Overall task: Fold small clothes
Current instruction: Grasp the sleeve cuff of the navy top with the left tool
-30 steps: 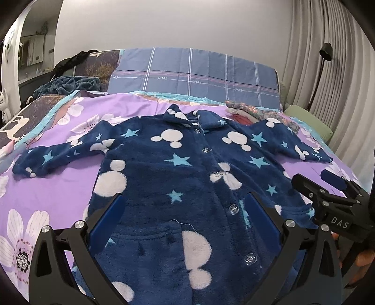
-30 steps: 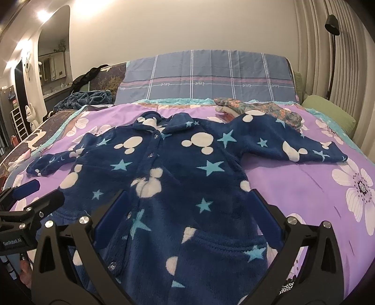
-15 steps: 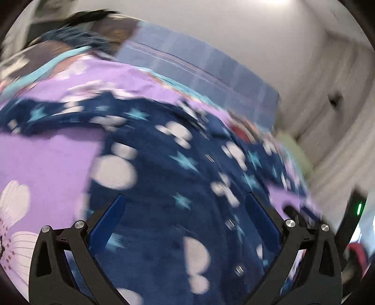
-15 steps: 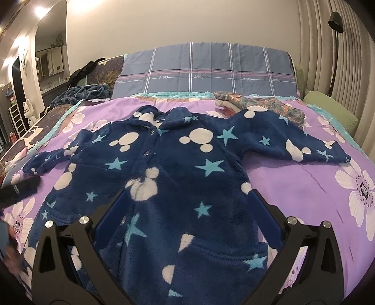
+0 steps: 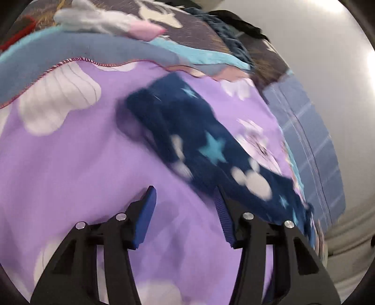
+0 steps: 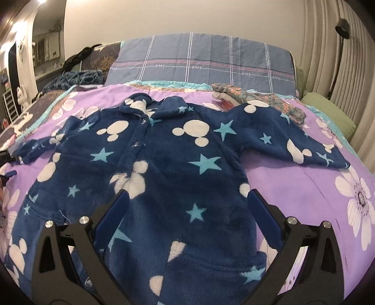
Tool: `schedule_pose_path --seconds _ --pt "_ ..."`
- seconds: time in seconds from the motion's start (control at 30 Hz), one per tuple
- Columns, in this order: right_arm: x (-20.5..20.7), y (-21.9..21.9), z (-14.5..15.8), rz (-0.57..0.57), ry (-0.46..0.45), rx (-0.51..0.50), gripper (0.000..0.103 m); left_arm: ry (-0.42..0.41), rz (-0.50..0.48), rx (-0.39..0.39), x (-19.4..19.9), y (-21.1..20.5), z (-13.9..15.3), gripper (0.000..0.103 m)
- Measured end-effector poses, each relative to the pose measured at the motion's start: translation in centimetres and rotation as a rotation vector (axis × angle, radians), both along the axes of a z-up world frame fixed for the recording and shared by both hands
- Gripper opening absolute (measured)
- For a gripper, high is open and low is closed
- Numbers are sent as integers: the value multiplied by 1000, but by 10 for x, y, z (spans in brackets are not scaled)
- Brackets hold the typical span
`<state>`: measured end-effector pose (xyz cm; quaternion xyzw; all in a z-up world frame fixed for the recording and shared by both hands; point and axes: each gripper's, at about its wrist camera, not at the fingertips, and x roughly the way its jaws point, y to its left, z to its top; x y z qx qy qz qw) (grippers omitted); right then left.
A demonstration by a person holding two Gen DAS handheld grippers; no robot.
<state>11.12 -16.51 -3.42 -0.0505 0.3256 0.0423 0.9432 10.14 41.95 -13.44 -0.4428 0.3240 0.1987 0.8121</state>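
A navy fleece jacket (image 6: 178, 159) with white mouse heads and pale blue stars lies spread flat, front up, on the purple flowered bedsheet (image 6: 293, 185). My right gripper (image 6: 187, 201) hovers open over its lower front, with fleece below the fingers and nothing gripped. In the blurred, tilted left wrist view the jacket's left sleeve (image 5: 211, 150) runs diagonally, cuff (image 5: 143, 101) at the far end. My left gripper (image 5: 185, 194) sits just short of the sleeve. Its jaws are closing, with only sheet between them, and one finger (image 5: 222, 201) overlaps the sleeve's edge.
A folded floral garment (image 6: 260, 98) lies at the back right by the jacket's right sleeve. Behind stand a plaid headboard cushion (image 6: 201, 63), a green pillow (image 6: 328, 110) and a floor lamp (image 6: 342, 25). A blue blanket heap (image 6: 77, 77) and a plush toy (image 5: 100, 21) lie left.
My left gripper swung from the jacket's lower front out to the left sleeve, rolling as it went, and its jaws narrowed. My right gripper edged slightly forward over the jacket.
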Motion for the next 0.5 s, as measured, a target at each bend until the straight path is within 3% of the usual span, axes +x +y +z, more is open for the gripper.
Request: schedule_pose_path --seconds 0.1,0.23,0.27,0.3,0.33,0.4,0.5 --pt "7 4 0 -6 4 -26 101 -26 44 -21 13 20 0 53" --pt "13 7 -1 -7 8 -26 101 1 114 25 32 38 2 53" --pt "14 8 -1 -5 10 -26 101 3 126 33 38 43 3 44" --pt "16 9 -3 -3 12 -28 101 -4 124 37 42 46 4 17" --pt "17 10 -3 -1 14 -31 101 -21 113 34 44 48 4 7" --pt "20 10 -6 2 19 -40 101 -76 88 28 51 42 17 7" --pt "27 10 -7 3 25 -52 101 -147 -29 102 72 6 59 7"
